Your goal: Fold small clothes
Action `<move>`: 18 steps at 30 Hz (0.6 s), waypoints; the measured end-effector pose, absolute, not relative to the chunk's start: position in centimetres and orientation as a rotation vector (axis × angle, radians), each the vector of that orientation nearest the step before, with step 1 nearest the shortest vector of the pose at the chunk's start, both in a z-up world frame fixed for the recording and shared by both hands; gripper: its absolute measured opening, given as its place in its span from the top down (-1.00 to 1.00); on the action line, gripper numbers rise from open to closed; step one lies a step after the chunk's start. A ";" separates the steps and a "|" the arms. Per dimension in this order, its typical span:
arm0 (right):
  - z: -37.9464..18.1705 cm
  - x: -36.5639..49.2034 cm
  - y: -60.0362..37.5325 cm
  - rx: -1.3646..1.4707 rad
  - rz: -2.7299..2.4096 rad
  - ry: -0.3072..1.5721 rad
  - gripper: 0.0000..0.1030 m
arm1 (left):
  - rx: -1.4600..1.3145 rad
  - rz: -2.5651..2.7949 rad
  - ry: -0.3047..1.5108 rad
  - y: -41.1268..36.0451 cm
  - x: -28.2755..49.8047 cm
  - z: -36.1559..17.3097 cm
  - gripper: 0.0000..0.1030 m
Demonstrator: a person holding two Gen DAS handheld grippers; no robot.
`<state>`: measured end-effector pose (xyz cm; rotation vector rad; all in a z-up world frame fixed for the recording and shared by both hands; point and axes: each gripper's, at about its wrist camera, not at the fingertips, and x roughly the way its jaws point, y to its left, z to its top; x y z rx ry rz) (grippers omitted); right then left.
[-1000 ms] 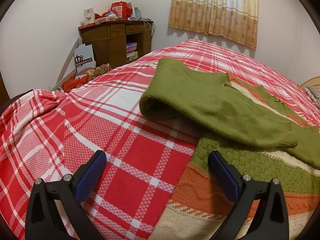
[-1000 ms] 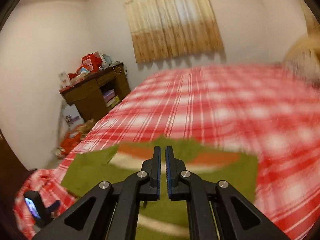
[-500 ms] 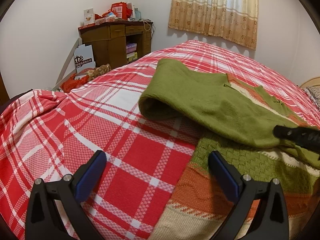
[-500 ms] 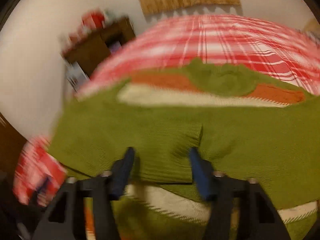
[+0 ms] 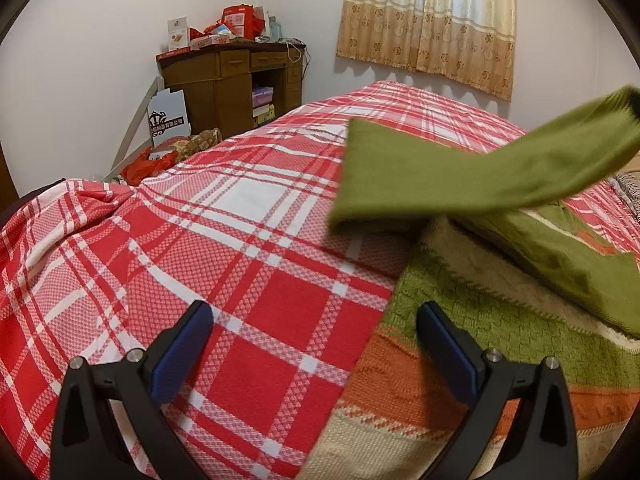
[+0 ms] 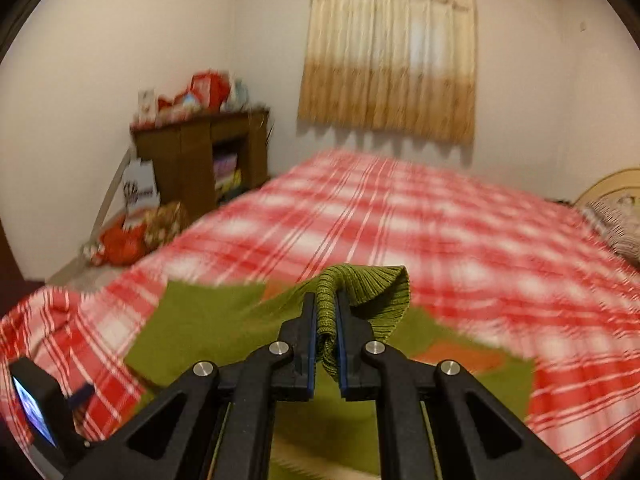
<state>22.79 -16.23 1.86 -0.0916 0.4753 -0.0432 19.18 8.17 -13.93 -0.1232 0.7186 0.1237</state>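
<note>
On your far left a wooden table (image 5: 228,76) stands against the wall, piled with red boxes and packets (image 5: 236,26), and a white printed bag (image 5: 168,116) leans by its side on the floor. The bed (image 5: 248,216), covered in a red and white plaid spread, fills the rest of the room from there across to the curtain (image 5: 428,20) on the back wall.

Your left tool (image 5: 316,348) hangs over the near part of the bed with its jaws wide apart and nothing between them. Its left blue pad (image 5: 180,356) is above bare plaid; its right pad (image 5: 448,356) is above the near hem of the sweater (image 5: 460,344), where the knit runs in green, orange and cream bands. You cannot tell from this view whether either pad touches the fabric.

The sweater lies flat on the right half of the bed, body toward you. One plain green sleeve (image 5: 460,172) is lifted off it and stretches up and to the right, its far end blurred at the edge of the left view. A second green sleeve (image 5: 572,268) lies folded across the body, lower right.

Your right tool (image 6: 326,320) has its jaws pressed together on the ribbed green cuff (image 6: 372,288) of that lifted sleeve; they have just snapped closed on it. The cuff curls out to the right of the fingertips, raised above the bed. At the right edge a patterned pillow (image 6: 620,224) rests by the headboard.
</note>
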 end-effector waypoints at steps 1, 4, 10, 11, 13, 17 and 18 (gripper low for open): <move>2.5 22.5 -17.0 -0.097 -0.063 0.459 0.86 | -0.124 0.123 0.718 8.2 19.2 -13.9 -1.00; 2.9 21.4 -19.6 -0.113 -0.133 0.446 0.86 | -0.124 0.124 0.719 8.3 19.2 -13.9 -1.00; -2.5 20.7 -26.4 -0.044 -0.249 0.588 0.86 | -0.123 0.124 0.719 8.2 19.2 -13.9 -1.00; -3.6 20.6 -27.2 -0.039 -0.261 0.612 0.86 | -0.123 0.124 0.718 8.3 19.2 -13.9 -1.00; -6.6 20.7 -28.5 -0.020 -0.279 0.680 0.85 | -0.122 0.125 0.719 8.3 19.1 -13.9 -1.00; -11.9 20.5 -31.9 0.139 -0.293 0.829 0.65 | -0.123 0.124 0.719 8.2 19.2 -13.9 -1.00; -11.9 19.7 -32.3 0.177 -0.274 0.804 0.59 | -0.123 0.124 0.719 8.2 19.2 -13.9 -1.00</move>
